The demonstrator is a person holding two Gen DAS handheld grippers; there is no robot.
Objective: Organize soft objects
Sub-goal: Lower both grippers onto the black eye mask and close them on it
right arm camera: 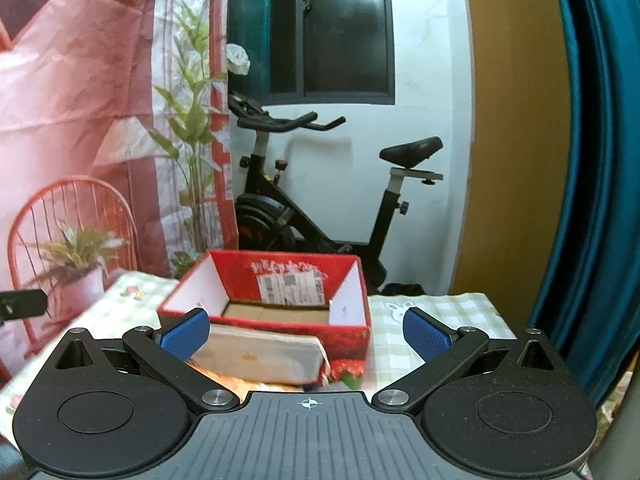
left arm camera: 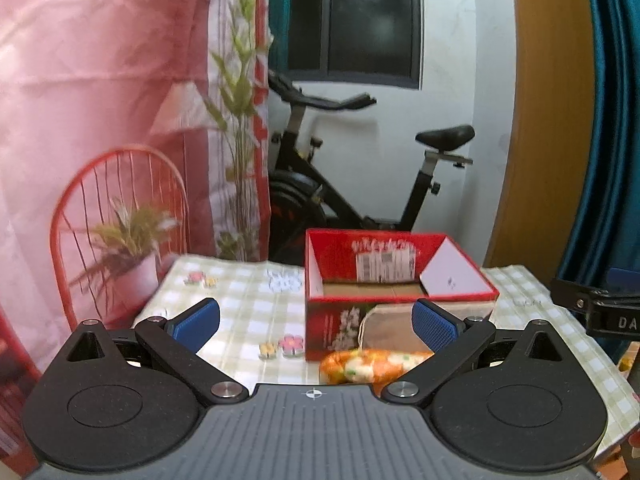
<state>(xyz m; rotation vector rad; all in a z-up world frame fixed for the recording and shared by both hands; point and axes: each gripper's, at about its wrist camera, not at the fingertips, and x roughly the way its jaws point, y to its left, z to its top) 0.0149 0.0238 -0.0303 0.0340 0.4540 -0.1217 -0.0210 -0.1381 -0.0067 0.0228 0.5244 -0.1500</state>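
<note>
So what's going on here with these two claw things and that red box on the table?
A person holds a gripper in each hand, and both the left gripper and the right gripper are open and hold nothing. They face an open red box on a checked tablecloth. An orange patterned soft bundle and a beige pouch lie in front of the box, not yet picked up.
</note>
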